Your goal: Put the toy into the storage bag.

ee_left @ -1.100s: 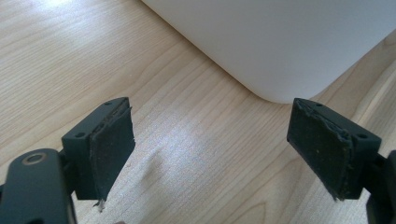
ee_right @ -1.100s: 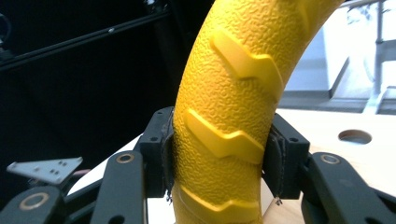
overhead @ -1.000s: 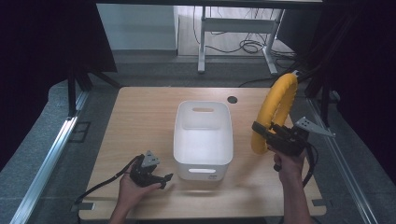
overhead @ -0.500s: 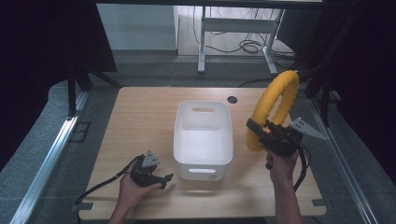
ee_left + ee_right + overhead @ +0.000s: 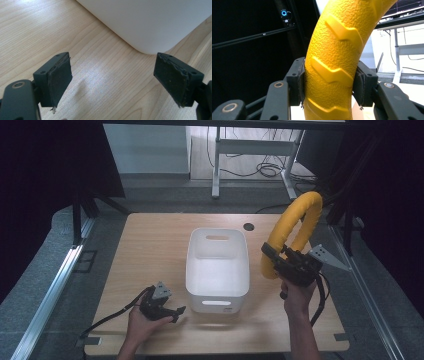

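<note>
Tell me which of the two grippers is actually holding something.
The right gripper: its jaws are clamped on the yellow ring, lifted beside the white bin. The left gripper sits on the table, jaws open, nothing between them.

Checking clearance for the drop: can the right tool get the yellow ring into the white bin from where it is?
Probably yes. The right tool is shut on the yellow ring, held up in the air just right of the white bin. The bin's top is open, and the left tool rests at its near left corner.

One yellow ring (image 5: pixel 292 232), one white bin (image 5: pixel 218 265), two tongs, one table (image 5: pixel 150 250).
</note>
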{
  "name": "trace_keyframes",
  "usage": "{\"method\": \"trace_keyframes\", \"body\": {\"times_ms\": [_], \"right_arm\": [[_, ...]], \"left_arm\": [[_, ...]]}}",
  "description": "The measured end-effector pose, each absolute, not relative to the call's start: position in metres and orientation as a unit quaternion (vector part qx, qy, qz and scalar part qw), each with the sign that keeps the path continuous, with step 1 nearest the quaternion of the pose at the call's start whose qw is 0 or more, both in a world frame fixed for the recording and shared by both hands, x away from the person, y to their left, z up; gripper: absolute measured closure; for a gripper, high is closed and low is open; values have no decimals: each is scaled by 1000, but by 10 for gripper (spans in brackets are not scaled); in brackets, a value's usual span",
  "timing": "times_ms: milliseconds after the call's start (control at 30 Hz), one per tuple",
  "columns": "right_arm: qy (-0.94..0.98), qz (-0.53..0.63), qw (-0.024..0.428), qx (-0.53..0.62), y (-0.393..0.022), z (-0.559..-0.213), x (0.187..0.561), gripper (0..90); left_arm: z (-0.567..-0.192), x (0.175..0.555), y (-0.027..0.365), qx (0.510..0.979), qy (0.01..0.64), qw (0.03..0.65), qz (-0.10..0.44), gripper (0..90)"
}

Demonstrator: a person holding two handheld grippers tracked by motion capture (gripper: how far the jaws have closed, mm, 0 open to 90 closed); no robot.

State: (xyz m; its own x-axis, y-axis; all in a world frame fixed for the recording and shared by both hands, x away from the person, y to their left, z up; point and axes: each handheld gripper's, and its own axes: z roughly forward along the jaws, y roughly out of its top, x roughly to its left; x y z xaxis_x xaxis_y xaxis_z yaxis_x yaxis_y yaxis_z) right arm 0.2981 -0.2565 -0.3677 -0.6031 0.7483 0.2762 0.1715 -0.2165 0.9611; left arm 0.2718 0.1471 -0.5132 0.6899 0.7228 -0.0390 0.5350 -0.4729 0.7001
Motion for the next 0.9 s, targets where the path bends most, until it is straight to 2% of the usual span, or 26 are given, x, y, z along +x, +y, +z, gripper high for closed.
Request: {"method": "trace_keyframes", "body": {"times_ms": [900], "right_arm": [[579,697,218,364,-235,-349,295,502]], "left_arm": [[-514,272,147,849,370,352,131,151]]}}
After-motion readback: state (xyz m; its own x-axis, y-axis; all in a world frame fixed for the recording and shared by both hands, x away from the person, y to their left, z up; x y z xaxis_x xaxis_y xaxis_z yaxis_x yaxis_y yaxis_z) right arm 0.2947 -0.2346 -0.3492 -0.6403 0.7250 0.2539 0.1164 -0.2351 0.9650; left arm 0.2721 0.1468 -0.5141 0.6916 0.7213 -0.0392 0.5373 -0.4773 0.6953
